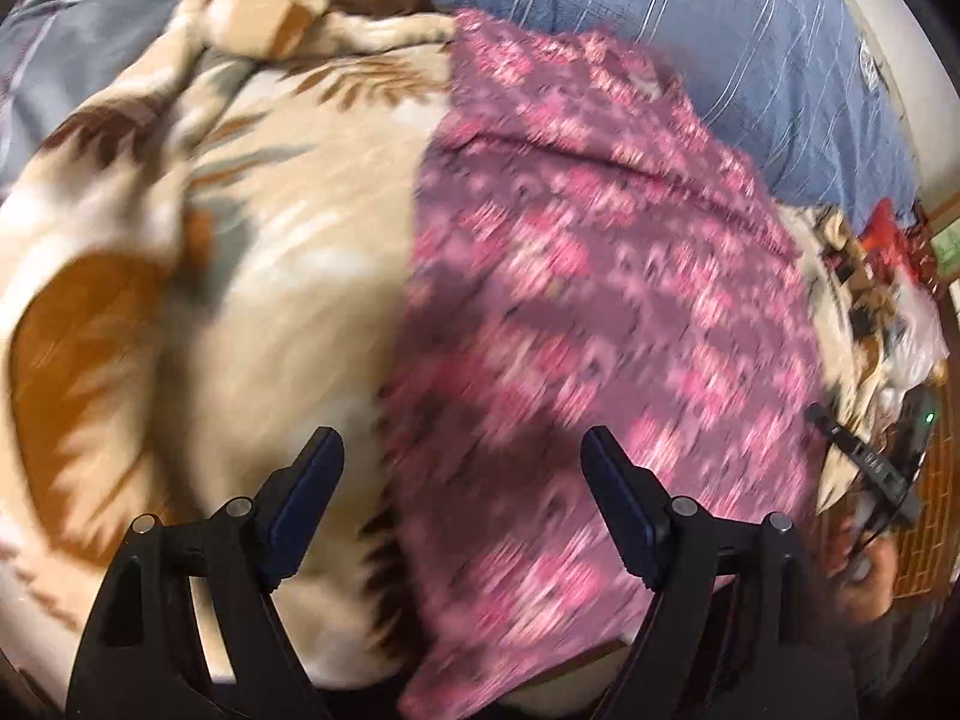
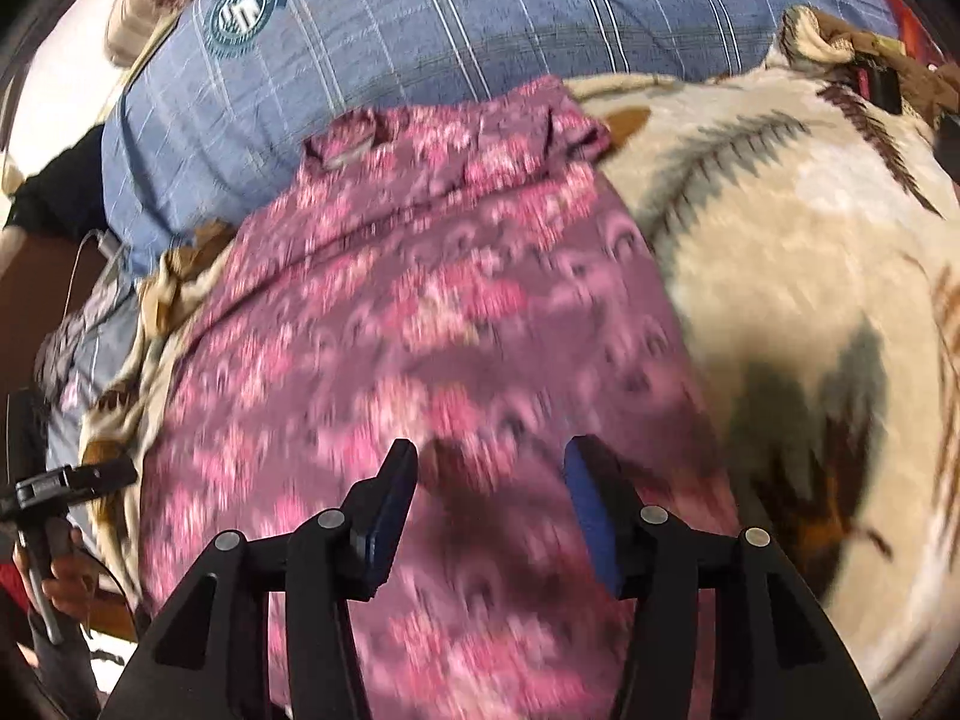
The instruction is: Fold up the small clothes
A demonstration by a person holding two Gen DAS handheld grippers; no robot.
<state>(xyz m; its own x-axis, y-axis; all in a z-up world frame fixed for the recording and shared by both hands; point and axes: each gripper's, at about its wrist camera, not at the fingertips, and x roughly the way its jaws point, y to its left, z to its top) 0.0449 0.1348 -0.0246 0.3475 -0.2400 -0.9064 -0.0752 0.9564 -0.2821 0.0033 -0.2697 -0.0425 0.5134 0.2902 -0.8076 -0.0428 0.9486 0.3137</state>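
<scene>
- Left wrist view: left gripper (image 1: 462,444) hangs over the bed, fingers (image 1: 312,480) spread wide, nothing between them.
- Pink patterned garment (image 1: 588,276) lies flat on a cream leaf-print blanket (image 1: 252,228); here it fills the right half, its left edge running from far to near just between the fingers' tips.
- Blue striped pillow (image 1: 690,30) sits at the far side, beyond the garment's far edge.
- Picture is motion-blurred; fabric detail is soft.
- Right wrist view: right gripper (image 2: 489,462) hovers above the garment's (image 2: 432,312) near half, fingers (image 2: 585,480) about half open, empty; cloth lies below, not pinched.
- Garment's far end shows a folded-over hem against the pillow (image 2: 420,18).
- Blanket (image 2: 780,228) spreads to the right.
- Near left edge: a hand (image 2: 63,570) holds the other gripper's handle.
</scene>
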